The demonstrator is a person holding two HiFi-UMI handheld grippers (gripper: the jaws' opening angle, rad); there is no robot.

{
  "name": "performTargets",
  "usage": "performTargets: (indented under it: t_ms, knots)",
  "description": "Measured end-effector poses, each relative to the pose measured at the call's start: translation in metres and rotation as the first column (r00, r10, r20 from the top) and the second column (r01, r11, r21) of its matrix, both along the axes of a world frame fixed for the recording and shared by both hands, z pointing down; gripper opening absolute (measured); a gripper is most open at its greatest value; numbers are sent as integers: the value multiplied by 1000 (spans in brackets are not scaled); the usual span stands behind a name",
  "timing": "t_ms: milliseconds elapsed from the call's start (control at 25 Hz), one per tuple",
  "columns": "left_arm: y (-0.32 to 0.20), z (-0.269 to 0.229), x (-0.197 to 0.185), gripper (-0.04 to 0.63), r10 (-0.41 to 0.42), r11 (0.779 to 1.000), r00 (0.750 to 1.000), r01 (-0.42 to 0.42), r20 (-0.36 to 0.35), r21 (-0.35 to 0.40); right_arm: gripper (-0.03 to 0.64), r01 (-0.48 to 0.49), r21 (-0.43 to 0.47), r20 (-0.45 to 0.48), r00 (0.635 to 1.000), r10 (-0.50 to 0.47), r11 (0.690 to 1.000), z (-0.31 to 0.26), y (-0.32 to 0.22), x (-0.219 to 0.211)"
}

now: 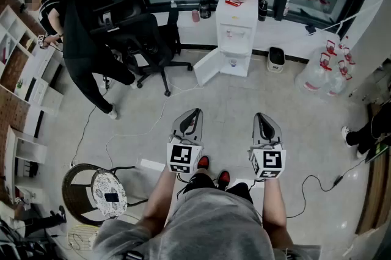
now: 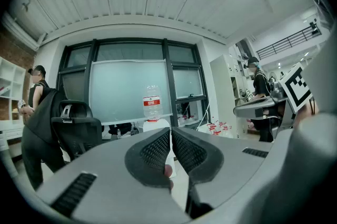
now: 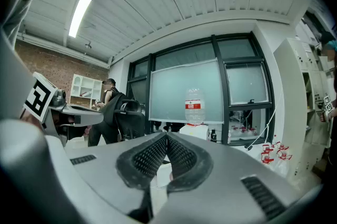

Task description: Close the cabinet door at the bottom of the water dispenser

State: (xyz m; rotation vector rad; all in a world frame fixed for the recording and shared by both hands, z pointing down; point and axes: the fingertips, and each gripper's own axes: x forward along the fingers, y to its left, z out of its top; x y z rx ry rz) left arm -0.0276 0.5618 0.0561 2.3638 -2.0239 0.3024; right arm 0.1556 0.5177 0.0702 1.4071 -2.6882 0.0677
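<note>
At the foot of the water dispenser (image 1: 237, 27), its cabinet door (image 1: 206, 66) stands open, swung out to the left as I see it. Well short of the dispenser, I hold my left gripper (image 1: 188, 120) and right gripper (image 1: 263, 121) side by side above the floor (image 1: 244, 100), both with jaws pressed together on nothing.

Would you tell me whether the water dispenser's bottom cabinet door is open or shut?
Open: in the head view the cabinet door stands swung out to the left of the water dispenser base.
</note>
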Motion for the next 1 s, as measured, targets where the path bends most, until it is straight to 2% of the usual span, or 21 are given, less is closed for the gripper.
performTargets:
  t_ms: [600, 1000]
  knots:
    - [-12, 0, 4, 32, -9, 1000, 1000, 9, -3, 6, 20, 9, 19, -3, 1000, -9, 1000, -3, -13, 2]
    - [-59, 7, -4, 32, 0, 1000, 1000, 0, -15, 4, 20, 1, 17, -11, 1000, -1, 1000, 2, -57, -6]
